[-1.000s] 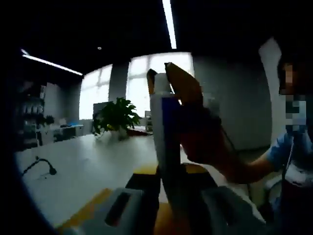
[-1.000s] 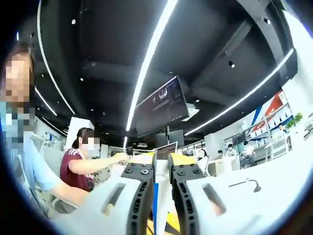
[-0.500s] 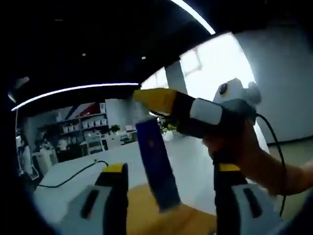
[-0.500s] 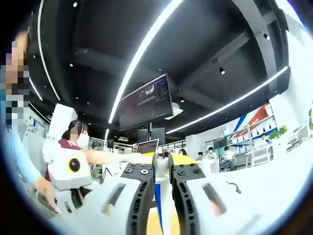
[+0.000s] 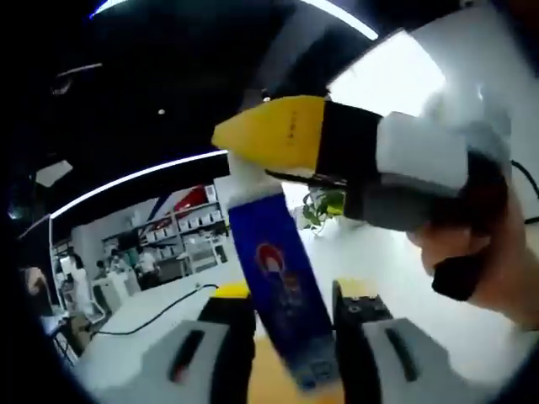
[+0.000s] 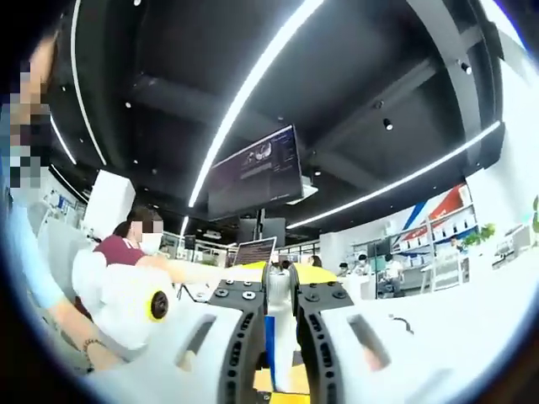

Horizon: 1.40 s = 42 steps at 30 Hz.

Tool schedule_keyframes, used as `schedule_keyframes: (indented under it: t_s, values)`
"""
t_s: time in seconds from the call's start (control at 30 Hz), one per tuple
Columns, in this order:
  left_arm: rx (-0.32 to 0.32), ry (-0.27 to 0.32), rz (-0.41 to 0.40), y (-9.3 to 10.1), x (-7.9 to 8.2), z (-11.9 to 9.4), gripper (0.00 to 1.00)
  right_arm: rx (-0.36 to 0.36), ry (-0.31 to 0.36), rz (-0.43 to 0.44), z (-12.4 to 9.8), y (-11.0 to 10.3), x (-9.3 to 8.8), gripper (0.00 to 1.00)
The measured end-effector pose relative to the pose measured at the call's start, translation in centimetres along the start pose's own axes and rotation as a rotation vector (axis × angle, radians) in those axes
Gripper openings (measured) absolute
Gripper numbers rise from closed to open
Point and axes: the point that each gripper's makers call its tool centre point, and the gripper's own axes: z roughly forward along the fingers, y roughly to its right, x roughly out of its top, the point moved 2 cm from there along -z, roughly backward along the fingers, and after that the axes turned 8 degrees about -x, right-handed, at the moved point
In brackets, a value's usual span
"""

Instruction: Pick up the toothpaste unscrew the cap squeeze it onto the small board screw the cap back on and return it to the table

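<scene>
Long ceiling lights (image 6: 253, 101) glow over a big white table (image 5: 370, 252). Your left gripper (image 5: 286, 316) stands apart around the blue toothpaste tube (image 5: 278, 286). Your right gripper (image 6: 280, 286) pinches tight on its white cap (image 5: 244, 178).

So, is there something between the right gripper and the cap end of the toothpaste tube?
Nothing visible. In the left gripper view the right gripper already sits on the top end of the toothpaste tube, its yellow tips closed there, while the left gripper clamps the tube's lower part.
</scene>
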Motion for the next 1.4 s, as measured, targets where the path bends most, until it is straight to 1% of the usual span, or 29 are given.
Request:
schedule_keyframes:
  t_s: [0.1,0.17,0.23,0.27,0.3,0.37,0.4,0.47,0.5,0.53,0.57,0.6,0.63,0.67,0.7,0.77,0.8,0.83,0.93,0.97,1.03,1.07,1.1,1.17,1.2,1.3,1.33,1.37,1.4]
  values:
    - [-0.048,0.0,-0.026,-0.2,-0.1,0.1,0.32,-0.007,-0.012,-0.003,0.0,0.2,-0.2,0.1]
    - [-0.143,0.011,-0.046,0.0,0.1,0.3,0.31,-0.004,-0.009,0.02,0.0,0.5,-0.1,0.1]
    - [-0.265,0.008,-0.075,0.3,0.1,0.5,0.3,-0.003,-0.015,0.031,0.0,0.7,0.0,0.1]
    - [-0.349,0.028,-0.105,0.4,0.3,0.6,0.29,-0.002,-0.018,0.039,-0.1,0.8,0.0,0.1]
    - [-0.401,0.044,-0.107,0.4,0.4,0.7,0.29,0.004,-0.018,0.05,-0.1,0.8,0.0,0.1]
    - [-0.564,0.071,-0.104,0.9,0.6,0.7,0.29,0.01,-0.022,0.065,-0.1,0.8,0.0,0.1]
    - [-0.67,0.096,-0.142,1.3,0.8,0.5,0.29,0.02,-0.022,0.074,-0.1,0.7,0.1,0.1]
    - [-0.809,0.12,-0.193,1.9,1.1,-0.1,0.29,0.041,-0.017,0.084,-0.1,0.5,0.3,0.1]
    - [-0.91,0.146,-0.242,2.3,1.5,-0.6,0.29,0.063,-0.006,0.111,-0.2,0.2,0.5,0.1]
    - [-0.959,0.158,-0.259,2.4,1.6,-0.8,0.29,0.083,-0.002,0.135,-0.2,-0.1,0.5,0.1]
    - [-1.054,0.186,-0.28,2.9,1.8,-1.4,0.29,0.116,0.002,0.177,-0.2,-0.3,0.6,0.1]
    - [-1.094,0.195,-0.29,3.0,1.9,-1.7,0.29,0.137,0.009,0.216,-0.1,-0.3,0.9,0.1]
    - [-1.198,0.231,-0.328,3.3,2.3,-2.6,0.29,0.17,0.023,0.261,-0.1,-0.5,1.1,0.1]
    - [-1.269,0.256,-0.356,3.4,2.5,-3.2,0.29,0.182,0.028,0.274,-0.1,-0.6,1.2,0.1]
    - [-1.373,0.304,-0.4,3.4,2.8,-4.1,0.29,0.216,0.041,0.313,-0.2,-1.0,1.4,0.1]
    - [-1.473,0.349,-0.474,3.0,3.1,-4.6,0.29,0.247,0.054,0.335,-0.2,-1.2,1.6,0.1]
    - [-1.457,0.346,-0.458,3.1,2.9,-4.2,0.29,0.24,0.052,0.329,-0.2,-1.2,1.6,0.1]
    - [-1.403,0.356,-0.422,2.9,2.8,-3.4,0.28,0.234,0.051,0.325,-0.2,-1.2,1.5,0.1]
    - [-1.418,0.335,-0.433,3.8,2.7,-3.5,0.29,0.22,0.04,0.316,-0.1,-1.0,1.2,0.1]
    - [-1.401,0.324,-0.421,4.2,2.6,-3.7,0.29,0.214,0.036,0.314,-0.1,-0.9,1.1,0.1]
    - [-1.294,0.292,-0.354,4.1,2.1,-2.8,0.29,0.186,0.02,0.286,0.0,-0.6,0.7,0.1]
    - [-1.217,0.273,-0.298,3.8,1.9,-2.4,0.31,0.164,0.006,0.254,0.0,-0.4,0.5,0.1]
    - [-1.163,0.264,-0.266,3.5,1.7,-2.2,0.36,0.155,0.001,0.239,0.0,-0.4,0.4,0.1]
    - [-1.02,0.219,-0.241,2.3,1.3,-1.3,0.48,0.099,-0.009,0.181,0.1,0.1,0.2,0.1]
    - [-0.904,0.196,-0.271,1.1,1.0,-0.7,0.54,0.07,0.001,0.131,0.1,0.3,0.3,0.1]
    - [-0.697,0.105,-0.312,-0.2,-0.3,-0.8,0.61,0.022,-0.025,0.015,0.2,0.3,0.0,0.1]
    - [-0.629,0.077,-0.287,-0.3,-0.9,-1.3,0.63,0.012,-0.03,-0.003,0.2,0.4,-0.1,0.1]
    - [-0.586,0.066,-0.257,-0.3,-1.1,-1.4,0.66,0.004,-0.036,-0.009,0.4,0.3,-0.3,0.1]
    - [-0.527,0.043,-0.2,-0.2,-1.6,-1.7,0.68,-0.001,-0.042,-0.014,0.4,0.4,-0.6,0.1]
